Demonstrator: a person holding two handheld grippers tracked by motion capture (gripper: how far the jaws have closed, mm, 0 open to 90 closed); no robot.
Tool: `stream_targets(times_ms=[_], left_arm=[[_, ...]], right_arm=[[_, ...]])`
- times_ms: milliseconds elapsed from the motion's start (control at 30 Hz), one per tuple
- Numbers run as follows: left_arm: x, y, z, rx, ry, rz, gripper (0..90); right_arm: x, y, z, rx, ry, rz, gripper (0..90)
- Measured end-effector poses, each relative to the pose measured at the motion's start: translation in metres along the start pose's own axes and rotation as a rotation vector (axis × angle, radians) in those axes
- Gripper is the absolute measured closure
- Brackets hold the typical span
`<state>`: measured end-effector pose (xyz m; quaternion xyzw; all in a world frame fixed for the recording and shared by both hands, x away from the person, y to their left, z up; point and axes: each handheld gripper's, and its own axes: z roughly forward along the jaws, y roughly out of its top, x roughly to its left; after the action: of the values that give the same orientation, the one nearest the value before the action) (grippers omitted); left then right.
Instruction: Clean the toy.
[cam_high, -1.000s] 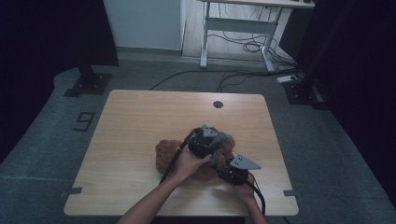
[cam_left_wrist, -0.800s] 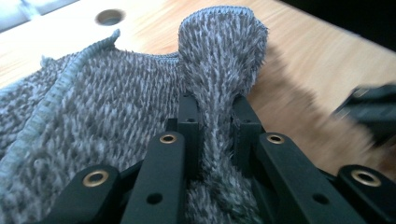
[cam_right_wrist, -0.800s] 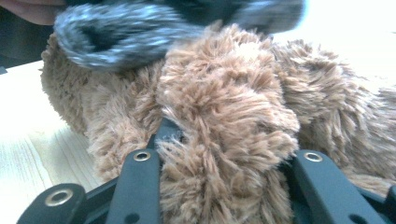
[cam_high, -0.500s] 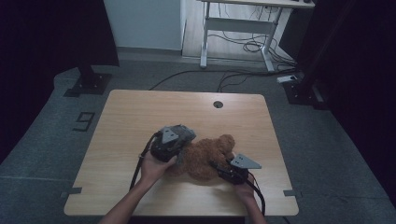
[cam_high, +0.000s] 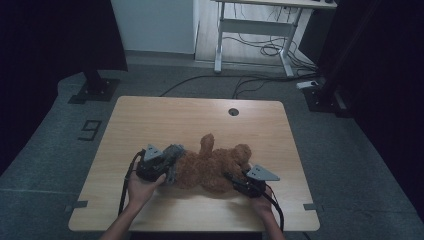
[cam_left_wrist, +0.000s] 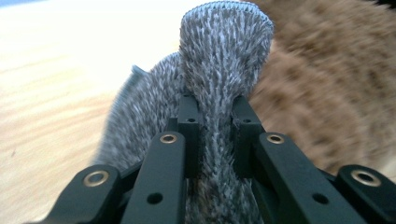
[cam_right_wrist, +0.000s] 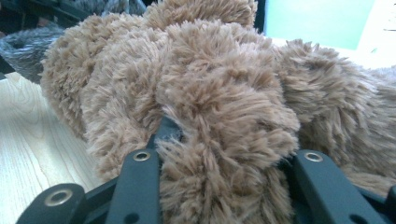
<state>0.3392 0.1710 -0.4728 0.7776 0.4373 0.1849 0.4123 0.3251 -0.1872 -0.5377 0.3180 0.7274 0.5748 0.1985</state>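
The left gripper (cam_left_wrist: 212, 119) pinches a fold of grey knitted cloth (cam_left_wrist: 219, 56) between its jaws, just beside the brown plush bear (cam_high: 212, 167). The right gripper (cam_right_wrist: 224, 140) clamps a tuft of the bear (its fur bulges between the jaws), which lies mid-front on the wooden table (cam_high: 165, 120).

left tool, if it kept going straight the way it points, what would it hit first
Most likely the brown plush bear. The left tool is shut on a grey knitted piece, and the bear's fur lies right beyond that, though the depth between them is hard to judge.
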Motion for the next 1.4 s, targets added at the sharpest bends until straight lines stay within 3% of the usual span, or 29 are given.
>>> stream_targets(times_ms=[67,133,233,367,500,633,700,767,833,900,1000,1133,1333,1400], left_arm=[[0.008,-0.003,0.001,0.020,-0.011,-0.026,78.1],[0.012,-0.001,-0.002,0.009,-0.034,-0.051,78.2],[0.001,0.016,-0.008,-0.032,-0.043,-0.022,78.3],[-0.037,0.051,-0.002,-0.070,-0.107,0.052,78.3],[-0.086,0.083,0.026,-0.057,-0.162,0.138,78.1],[-0.126,0.107,0.063,-0.005,-0.193,0.193,78.0],[-0.148,0.115,0.088,0.049,-0.209,0.220,78.1],[-0.159,0.116,0.104,0.095,-0.211,0.235,78.1],[-0.165,0.111,0.117,0.135,-0.175,0.269,78.0],[-0.161,0.105,0.122,0.143,-0.176,0.255,77.9],[-0.151,0.100,0.116,0.120,-0.186,0.217,78.2],[-0.137,0.095,0.098,0.100,-0.150,0.230,78.7],[-0.096,0.079,0.075,0.093,-0.079,0.188,78.8],[-0.081,0.071,0.066,0.075,-0.092,0.153,78.9]], right_arm=[[0.000,0.000,0.000,0.000,-0.001,0.001,59.4],[0.000,0.000,0.000,0.000,-0.002,0.001,59.4],[0.000,0.000,-0.001,0.002,-0.002,-0.005,59.4],[0.000,0.000,-0.001,0.002,-0.003,-0.009,59.3],[0.000,0.000,-0.001,0.003,-0.002,-0.010,59.3],[0.000,0.000,-0.001,-0.002,-0.005,-0.013,59.3],[0.001,0.000,-0.001,0.000,-0.006,-0.014,59.3],[0.001,0.000,-0.001,0.003,-0.007,-0.021,59.3],[0.001,0.000,-0.002,0.005,-0.007,-0.025,59.2],[0.001,0.000,-0.002,0.007,-0.009,-0.020,59.3],[0.001,-0.001,-0.001,0.006,-0.008,-0.021,59.2],[0.002,0.000,-0.001,0.009,-0.013,-0.026,59.2],[0.000,0.000,0.000,0.005,-0.011,-0.008,59.1],[0.001,0.000,0.000,0.005,-0.011,-0.007,59.1]])
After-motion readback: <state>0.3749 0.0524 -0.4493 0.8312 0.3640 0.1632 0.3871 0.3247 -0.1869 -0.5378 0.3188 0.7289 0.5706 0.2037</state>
